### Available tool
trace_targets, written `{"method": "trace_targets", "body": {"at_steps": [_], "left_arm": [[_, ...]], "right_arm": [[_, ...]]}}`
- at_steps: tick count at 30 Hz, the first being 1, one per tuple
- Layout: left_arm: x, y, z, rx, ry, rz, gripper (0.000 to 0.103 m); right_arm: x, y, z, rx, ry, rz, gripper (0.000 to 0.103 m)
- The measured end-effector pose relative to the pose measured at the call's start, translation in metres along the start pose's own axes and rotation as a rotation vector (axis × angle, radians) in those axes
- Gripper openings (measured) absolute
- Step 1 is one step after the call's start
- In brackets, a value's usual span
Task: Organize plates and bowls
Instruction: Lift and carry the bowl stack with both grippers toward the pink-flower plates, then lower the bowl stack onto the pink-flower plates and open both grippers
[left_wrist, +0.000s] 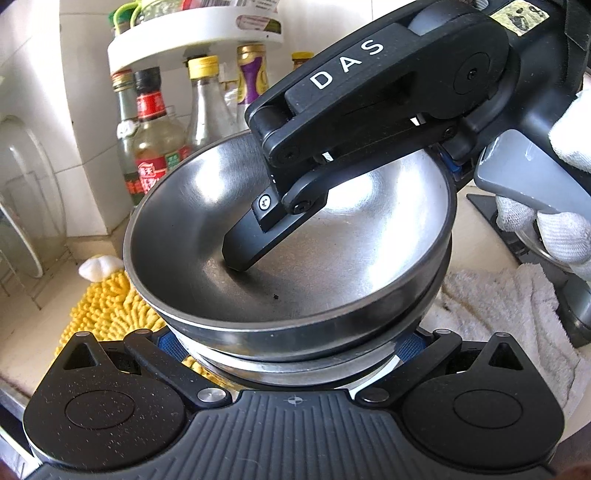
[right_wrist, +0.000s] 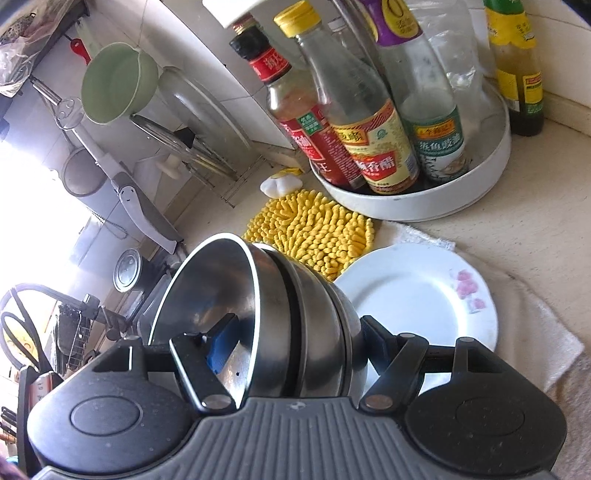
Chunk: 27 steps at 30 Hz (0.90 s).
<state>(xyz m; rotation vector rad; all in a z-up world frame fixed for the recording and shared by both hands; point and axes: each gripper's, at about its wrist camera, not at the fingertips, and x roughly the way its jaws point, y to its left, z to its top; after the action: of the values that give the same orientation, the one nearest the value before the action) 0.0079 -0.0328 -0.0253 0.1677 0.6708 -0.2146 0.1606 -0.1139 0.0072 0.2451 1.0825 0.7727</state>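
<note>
Nearest my left camera, the left hand-held gripper (left_wrist: 291, 341) has its jaws set wide around the lower part of the stack of steel bowls (left_wrist: 288, 236), pads against its sides at 9 and 3 o'clock; I judge it is gripping, though the contact is half hidden. The right hand-held gripper (left_wrist: 240, 258) comes in from 1 o'clock, one finger down inside the top bowl.

In the right wrist view that gripper (right_wrist: 295, 343) is clamped across the nested stack's wall, one blue-padded finger inside, the other outside. The stack sits tilted, held by both tools. At 2 o'clock lies the white flowered plate (right_wrist: 417, 295) on a towel (right_wrist: 535, 314) over the worktop (right_wrist: 517, 221), with the yellow mat (right_wrist: 310, 225) at 12.

I take this as the bowl-stacking step. Next I'd level the stack and set it down beside or on the plate, releasing one side at a time so it doesn't tip.
</note>
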Motion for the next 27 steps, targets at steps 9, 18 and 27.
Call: {"method": "trace_targets", "body": {"at_steps": [9, 18, 27], "left_arm": [[0.018, 0.013, -0.005, 0.013, 0.025, -0.016, 0.103], [0.051, 0.011, -0.006, 0.036, 0.079, -0.042, 0.103], [0.072, 0.001, -0.004, 0.074, 0.109, -0.035, 0.103]], "right_arm": [[0.015, -0.004, 0.0, 0.031, -0.005, -0.029, 0.09], [0.031, -0.031, 0.001, 0.09, -0.014, -0.062, 0.09], [0.036, -0.056, 0.0, 0.122, -0.043, -0.053, 0.09]]}}
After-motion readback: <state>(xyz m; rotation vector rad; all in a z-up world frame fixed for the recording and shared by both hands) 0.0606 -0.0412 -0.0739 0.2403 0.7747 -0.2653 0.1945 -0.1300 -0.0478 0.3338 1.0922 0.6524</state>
